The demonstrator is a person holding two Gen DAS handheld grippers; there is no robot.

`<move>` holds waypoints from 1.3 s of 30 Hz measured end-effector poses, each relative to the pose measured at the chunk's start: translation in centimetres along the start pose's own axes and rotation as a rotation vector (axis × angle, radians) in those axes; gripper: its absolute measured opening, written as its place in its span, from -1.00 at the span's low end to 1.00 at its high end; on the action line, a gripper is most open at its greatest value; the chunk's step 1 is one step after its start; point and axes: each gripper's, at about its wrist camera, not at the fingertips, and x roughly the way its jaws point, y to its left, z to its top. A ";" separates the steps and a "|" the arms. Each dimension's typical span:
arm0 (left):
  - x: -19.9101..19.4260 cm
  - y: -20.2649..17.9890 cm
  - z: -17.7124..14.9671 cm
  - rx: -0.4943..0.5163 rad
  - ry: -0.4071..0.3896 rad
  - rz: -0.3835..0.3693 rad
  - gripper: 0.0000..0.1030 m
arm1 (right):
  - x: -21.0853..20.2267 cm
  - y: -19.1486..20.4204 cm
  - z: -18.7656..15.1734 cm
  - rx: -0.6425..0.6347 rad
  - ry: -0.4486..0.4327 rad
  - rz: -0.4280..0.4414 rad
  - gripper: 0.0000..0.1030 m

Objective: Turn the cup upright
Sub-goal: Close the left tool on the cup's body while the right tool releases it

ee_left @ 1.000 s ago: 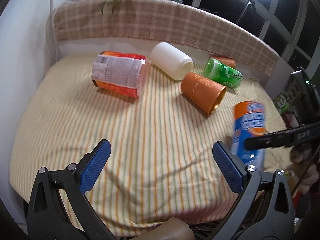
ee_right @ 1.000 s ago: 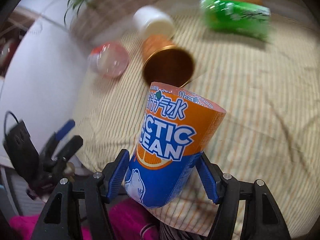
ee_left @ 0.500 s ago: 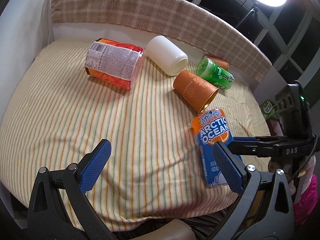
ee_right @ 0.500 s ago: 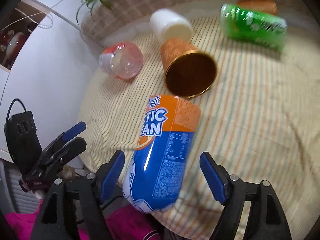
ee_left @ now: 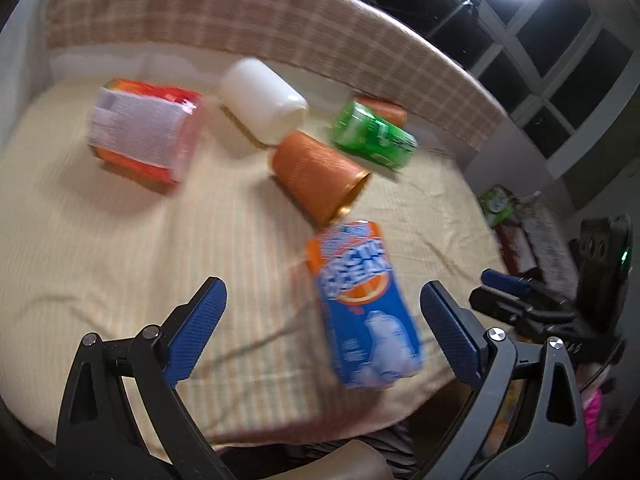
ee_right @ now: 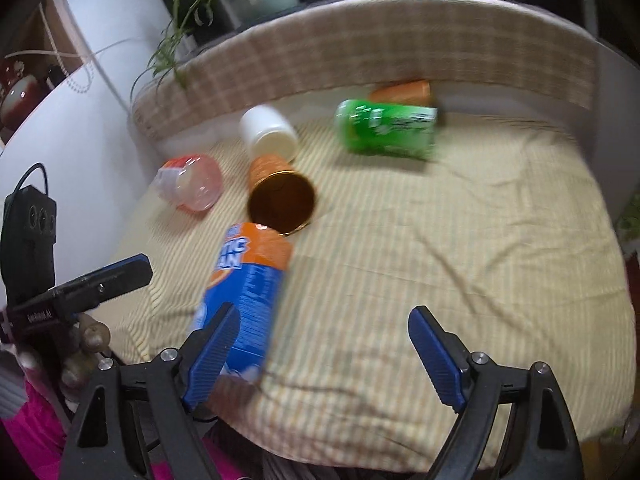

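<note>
A blue and orange Arctic Ocean cup (ee_left: 362, 304) stands on the striped cloth near the table's front edge; it also shows in the right wrist view (ee_right: 244, 292). My left gripper (ee_left: 320, 328) is open and empty, its jaws wide to either side of the cup and short of it. My right gripper (ee_right: 320, 352) is open and empty, with the cup just ahead of its left finger (ee_right: 208, 360). An orange cup (ee_left: 318, 178) lies on its side behind it, its open mouth (ee_right: 282, 202) towards the right gripper.
A white cup (ee_left: 264, 100), a green cup (ee_left: 374, 136), a second orange cup (ee_left: 384, 110) and a clear cup with a printed label (ee_left: 144, 136) lie on their sides farther back. A checked padded wall (ee_left: 260, 32) rims the table's back.
My right gripper has let go of the Arctic Ocean cup, opened wide and drawn back to the right. The cup now stands free on the cloth. My left gripper has shifted towards it.
</note>
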 end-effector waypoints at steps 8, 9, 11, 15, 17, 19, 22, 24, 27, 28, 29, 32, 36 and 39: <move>4.4 -0.5 1.5 -0.085 0.135 -0.131 0.83 | -0.9 -3.2 -1.5 0.119 -0.007 -0.027 0.71; 5.0 -0.4 1.6 -0.102 0.152 -0.142 0.81 | -1.1 -3.5 -1.7 0.129 -0.008 -0.026 0.71; 6.0 0.0 1.6 -0.124 0.176 -0.163 0.65 | -1.2 -3.9 -1.9 0.141 -0.010 -0.029 0.71; 7.3 0.2 1.7 -0.141 0.203 -0.158 0.64 | -1.4 -4.4 -2.3 0.150 -0.009 -0.034 0.71; 7.8 0.1 1.6 -0.138 0.211 -0.155 0.56 | -1.4 -4.5 -2.5 0.154 -0.007 -0.033 0.71; 8.2 0.2 1.6 -0.139 0.221 -0.155 0.49 | -1.3 -4.6 -2.6 0.161 -0.007 -0.036 0.71; 8.5 0.1 1.6 -0.131 0.228 -0.153 0.31 | -1.1 -4.7 -2.8 0.172 -0.004 -0.035 0.71; 8.6 0.0 1.6 -0.124 0.231 -0.150 0.26 | -1.1 -4.7 -2.8 0.175 -0.004 -0.034 0.71; 8.7 -0.3 1.7 -0.113 0.226 -0.140 0.24 | -1.1 -4.8 -2.8 0.179 -0.005 -0.035 0.71; 8.7 -0.4 1.7 -0.107 0.224 -0.135 0.23 | -1.1 -4.8 -2.8 0.182 -0.005 -0.036 0.71; 8.7 -0.4 1.7 -0.107 0.223 -0.133 0.22 | -1.1 -4.9 -2.9 0.186 -0.006 -0.037 0.71; 8.2 -0.7 1.7 -0.093 0.209 -0.125 0.22 | -1.2 -5.2 -3.0 0.201 -0.009 -0.036 0.71; 7.2 -1.6 1.7 -0.060 0.173 -0.117 0.21 | -1.4 -5.3 -3.0 0.208 -0.014 -0.035 0.71; 6.2 -2.4 1.8 -0.022 0.131 -0.098 0.21 | -1.5 -5.4 -3.0 0.215 -0.017 -0.031 0.71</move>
